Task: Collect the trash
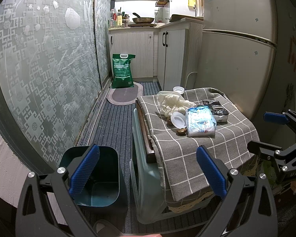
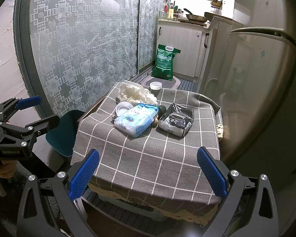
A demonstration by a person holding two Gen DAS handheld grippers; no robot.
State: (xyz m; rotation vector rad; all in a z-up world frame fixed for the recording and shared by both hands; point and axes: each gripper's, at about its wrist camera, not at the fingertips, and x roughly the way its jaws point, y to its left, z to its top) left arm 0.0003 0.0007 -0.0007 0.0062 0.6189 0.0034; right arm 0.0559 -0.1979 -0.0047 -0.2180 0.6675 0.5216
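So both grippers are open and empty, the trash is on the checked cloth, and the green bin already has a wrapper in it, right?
Not quite: the green bin holds nothing, as the left wrist view shows. The left gripper and right gripper are open and empty, trash on the checked cloth.

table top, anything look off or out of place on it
Yes: trash is clustered on the checked tablecloth: a crumpled white plastic bag, a blue-and-white wrapper, a crushed black packet and a white lid. The cloth hangs unevenly over the edges. The dark green bin stands on the floor beside the table.
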